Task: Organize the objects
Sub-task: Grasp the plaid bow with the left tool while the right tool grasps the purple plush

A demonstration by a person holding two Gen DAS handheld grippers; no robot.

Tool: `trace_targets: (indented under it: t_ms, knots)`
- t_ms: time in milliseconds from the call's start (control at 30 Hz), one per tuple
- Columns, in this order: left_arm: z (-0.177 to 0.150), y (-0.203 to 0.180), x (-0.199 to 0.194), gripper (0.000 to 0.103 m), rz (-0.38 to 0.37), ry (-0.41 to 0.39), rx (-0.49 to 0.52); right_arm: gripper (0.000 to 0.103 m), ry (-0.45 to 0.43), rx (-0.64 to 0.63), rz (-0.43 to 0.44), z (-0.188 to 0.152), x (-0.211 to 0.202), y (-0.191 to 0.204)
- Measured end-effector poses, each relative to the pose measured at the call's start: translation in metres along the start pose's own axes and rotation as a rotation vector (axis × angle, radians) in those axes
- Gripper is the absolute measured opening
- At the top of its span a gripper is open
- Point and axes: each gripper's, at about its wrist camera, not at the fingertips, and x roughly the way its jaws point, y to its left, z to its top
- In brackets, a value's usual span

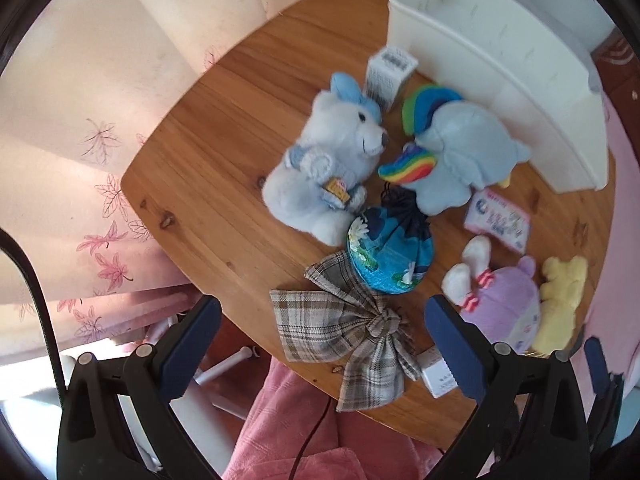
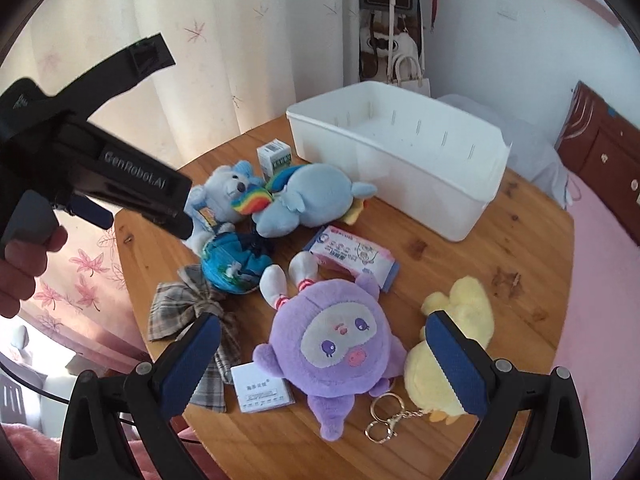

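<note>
Toys lie clustered on the round wooden tabletop. White bin sits at the far side, nothing visible inside. Just before it: pale blue bear and blue rainbow-maned plush face to face, small carton behind them. Blue drawstring pouch touches the plaid bow. Tissue pack lies beside the purple plush; yellow plush and a keyring near it, small white box by the bow. Left tongs hang wide open above the bow, holding nothing. Right tongs wide open over the purple plush, empty.
</note>
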Motion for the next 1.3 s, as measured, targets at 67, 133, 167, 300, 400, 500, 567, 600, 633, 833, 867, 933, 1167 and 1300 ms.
trace_targets:
  t_ms: [67, 133, 167, 300, 400, 500, 567, 600, 633, 833, 867, 933, 1167, 1300]
  knots:
    - [-0.001, -0.004, 0.012, 0.101, 0.012, 0.035, 0.012, 0.103, 0.0, 0.031, -0.008, -0.005, 0.009, -0.002]
    - [-0.002, -0.006, 0.023, 0.101, 0.008, 0.066, 0.019, 0.103, 0.02, 0.046, -0.003, -0.009, 0.02, -0.004]
    - [-0.001, -0.007, 0.027, 0.1, 0.01, 0.076, 0.019, 0.103, 0.025, 0.05, -0.001, -0.01, 0.024, -0.005]
    - [-0.004, -0.012, 0.043, 0.098, 0.031, 0.118, 0.023, 0.103, 0.046, 0.068, 0.005, -0.015, 0.04, -0.008]
    - [-0.008, -0.013, 0.053, 0.098, 0.042, 0.148, 0.007, 0.103, 0.059, 0.084, 0.003, -0.017, 0.049, -0.011]
    - [-0.011, -0.013, 0.06, 0.095, 0.038, 0.175, -0.027, 0.103, 0.065, 0.101, 0.004, -0.018, 0.055, -0.014]
    - [-0.013, -0.013, 0.064, 0.095, 0.031, 0.188, -0.05, 0.103, 0.079, 0.115, 0.009, -0.019, 0.058, -0.016]
    - [-0.014, -0.013, 0.065, 0.095, 0.032, 0.198, -0.063, 0.103, 0.086, 0.119, 0.012, -0.02, 0.06, -0.016]
    - [-0.014, -0.014, 0.067, 0.094, 0.033, 0.206, -0.072, 0.103, 0.09, 0.118, 0.013, -0.021, 0.061, -0.016]
    - [-0.017, -0.014, 0.073, 0.092, 0.011, 0.23, -0.123, 0.103, 0.102, 0.122, 0.026, -0.025, 0.066, -0.014]
    - [-0.018, -0.015, 0.074, 0.09, 0.012, 0.237, -0.131, 0.103, 0.102, 0.125, 0.029, -0.025, 0.067, -0.014]
    - [-0.019, -0.014, 0.076, 0.085, 0.015, 0.25, -0.159, 0.103, 0.104, 0.127, 0.03, -0.027, 0.068, -0.014]
    - [-0.022, -0.007, 0.082, 0.076, 0.013, 0.291, -0.251, 0.103, 0.102, 0.116, 0.023, -0.027, 0.073, -0.009]
    - [-0.021, -0.004, 0.079, 0.074, 0.014, 0.299, -0.289, 0.102, 0.107, 0.118, -0.001, -0.025, 0.077, -0.007]
